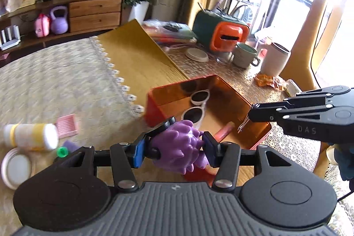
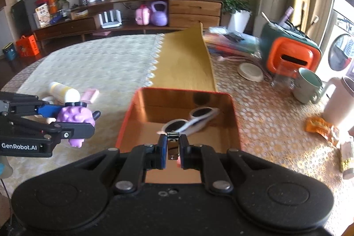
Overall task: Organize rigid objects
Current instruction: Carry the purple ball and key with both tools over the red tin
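An open orange tin box (image 1: 154, 95) (image 2: 235, 116) stands on the table with white-framed sunglasses (image 1: 195, 106) (image 2: 194, 117) and a pink tube (image 1: 224, 131) inside. My left gripper (image 1: 184, 143) is shut on a purple knobbly toy (image 1: 177, 147); it shows in the right wrist view (image 2: 75, 118) left of the box, held off the table. My right gripper (image 2: 172, 147) is shut on a small silver metal clip (image 2: 172, 145), held over the box's near end. In the left wrist view the right gripper (image 1: 251, 115) reaches in from the right with the clip (image 1: 243, 123) dangling over the box.
A white-and-yellow bottle (image 1: 31, 136) (image 2: 63, 91), a pink card (image 1: 67, 125), a round lid (image 1: 16, 166) and a green cap (image 1: 62, 152) lie left of the box. Farther back are a mug (image 2: 306, 85), an orange-green bin (image 2: 287, 54), a saucer (image 2: 250, 72), books and a white container (image 1: 274, 59).
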Demonstrator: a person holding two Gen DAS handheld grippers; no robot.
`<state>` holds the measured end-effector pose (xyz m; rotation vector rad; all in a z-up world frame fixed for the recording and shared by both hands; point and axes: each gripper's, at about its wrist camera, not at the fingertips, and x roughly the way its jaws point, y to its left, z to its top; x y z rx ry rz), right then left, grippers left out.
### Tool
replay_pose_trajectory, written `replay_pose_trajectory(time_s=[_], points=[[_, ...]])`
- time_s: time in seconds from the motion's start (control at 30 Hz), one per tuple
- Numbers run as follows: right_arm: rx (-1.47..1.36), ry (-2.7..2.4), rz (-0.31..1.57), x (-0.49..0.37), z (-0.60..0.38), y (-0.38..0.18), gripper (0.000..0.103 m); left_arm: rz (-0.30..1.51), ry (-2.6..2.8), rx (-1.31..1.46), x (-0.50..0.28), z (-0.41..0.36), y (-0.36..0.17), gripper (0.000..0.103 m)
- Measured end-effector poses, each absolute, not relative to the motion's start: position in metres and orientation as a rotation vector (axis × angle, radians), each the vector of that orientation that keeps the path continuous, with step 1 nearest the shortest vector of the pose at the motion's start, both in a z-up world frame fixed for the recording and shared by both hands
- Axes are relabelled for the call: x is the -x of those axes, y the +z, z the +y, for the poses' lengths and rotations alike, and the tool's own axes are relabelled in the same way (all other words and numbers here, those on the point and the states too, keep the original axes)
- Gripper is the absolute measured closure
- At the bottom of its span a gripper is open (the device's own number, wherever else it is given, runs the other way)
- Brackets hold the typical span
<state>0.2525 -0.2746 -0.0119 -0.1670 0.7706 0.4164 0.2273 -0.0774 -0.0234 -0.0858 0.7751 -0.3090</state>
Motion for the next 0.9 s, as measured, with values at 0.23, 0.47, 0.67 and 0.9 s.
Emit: replay_pose_trajectory(time_s=[0.23,0.47,0.67,0.9], points=[[0.160,0.399,0.801,-0.260,-0.295,-0.027,0.093,0.825,-0.356,0.051,-0.257,-0.111,-0.035,0.051],[0.166,0.403,0.816,-0.266,-0.304,-0.038,0.093,0.890,-0.380,0.010,-0.283,-0.142,-0.053,0.051],[0.159,0.428,0.833,-0.273,-0.307,-0.047,0.093,0.958,-0.387,0.021,-0.303,-0.155,-0.069,0.051],[0.141,0.434,0.859,-0.283,-0.310,-0.058,0.093,0.994,-0.376,0.034,-0.315,-0.161,-0.079,0.051]])
